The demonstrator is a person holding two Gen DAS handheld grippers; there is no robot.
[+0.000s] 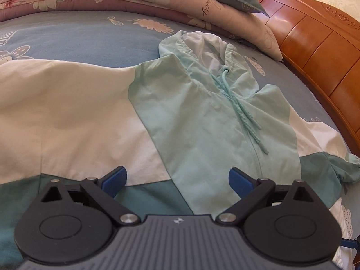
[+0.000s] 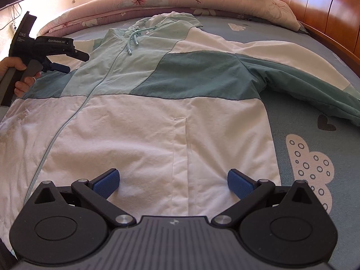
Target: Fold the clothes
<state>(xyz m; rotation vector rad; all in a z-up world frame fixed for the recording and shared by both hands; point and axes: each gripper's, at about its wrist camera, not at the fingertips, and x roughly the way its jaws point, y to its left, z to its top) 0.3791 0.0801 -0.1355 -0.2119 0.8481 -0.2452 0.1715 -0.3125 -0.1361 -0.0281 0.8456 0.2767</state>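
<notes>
My left gripper (image 2: 59, 67) shows in the right view with "GenRobot.AI" and "DAS" printed on its black body, my hand (image 2: 19, 76) wrapped round the handle. On the quilt (image 2: 202, 2) at the far side there's a cursive script I can't quite read. The jacket (image 2: 157, 117) lies flat, front up, spread across the blue sheet (image 2: 303, 103), hood (image 1: 202, 45) towards the quilt, drawstrings (image 1: 245, 117) trailing down the pale green chest. Left gripper (image 1: 177, 180): fingers spread wide apart, gripping nothing, hovering over the white and teal panels beside the zip. Right gripper (image 2: 173, 180): fingers also released, wide apart, over the white lower panel near the pocket seam. The jacket's right side edge runs just beside my right fingertip (image 2: 238, 184); beyond it, bare sheet with a cloud print (image 2: 312, 168). The one sleeve (image 2: 315, 83) stretches out towards the wooden headboard (image 2: 326, 6), with open sheet between them.
</notes>
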